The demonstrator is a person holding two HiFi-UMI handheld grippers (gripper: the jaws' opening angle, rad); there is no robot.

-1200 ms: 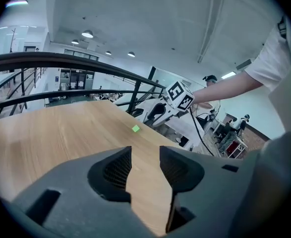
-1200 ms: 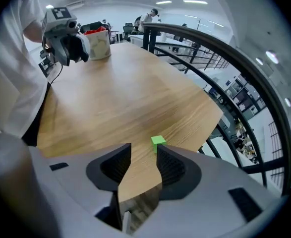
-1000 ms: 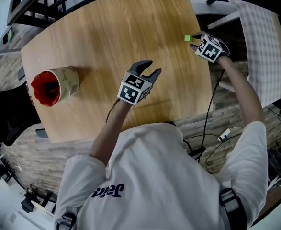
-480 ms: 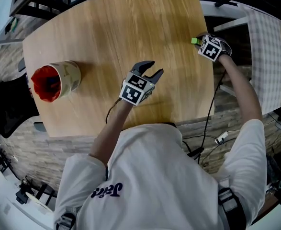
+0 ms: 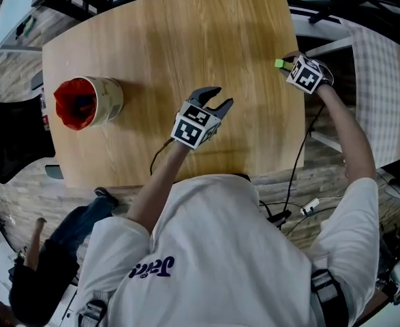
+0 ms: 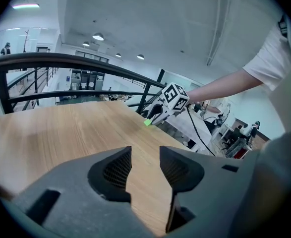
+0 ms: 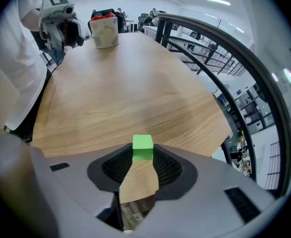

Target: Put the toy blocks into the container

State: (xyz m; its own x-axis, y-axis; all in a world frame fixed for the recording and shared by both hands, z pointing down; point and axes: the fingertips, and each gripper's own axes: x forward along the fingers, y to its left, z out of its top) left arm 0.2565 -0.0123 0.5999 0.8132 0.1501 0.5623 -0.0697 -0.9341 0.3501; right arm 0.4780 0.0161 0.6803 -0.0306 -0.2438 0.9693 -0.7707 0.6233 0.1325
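In the head view I count one green block [image 5: 279, 64] at the right edge of the desk [image 5: 159, 39]. My right tool [image 5: 285, 63] pinches it, its jaws having just been closing on it, and the one cream cup [image 5: 108, 101] with a red inside stands well apart at the left; I cannot tell what it holds. In the left gripper view my left tool [image 6: 145, 155], the second of two, stands open and empty. In the right gripper view the block sits clamped between the jaw tips, so I judge the carry and drop remain.

The container [image 5: 87, 103] stands on the tabletop [image 5: 172, 46] near its left edge. The toy block [image 5: 279, 64] is at the right edge, between the right tongs [image 5: 288, 65]. The left tongs [image 5: 217, 103] hang over the tabletop's middle, toward the near edge.
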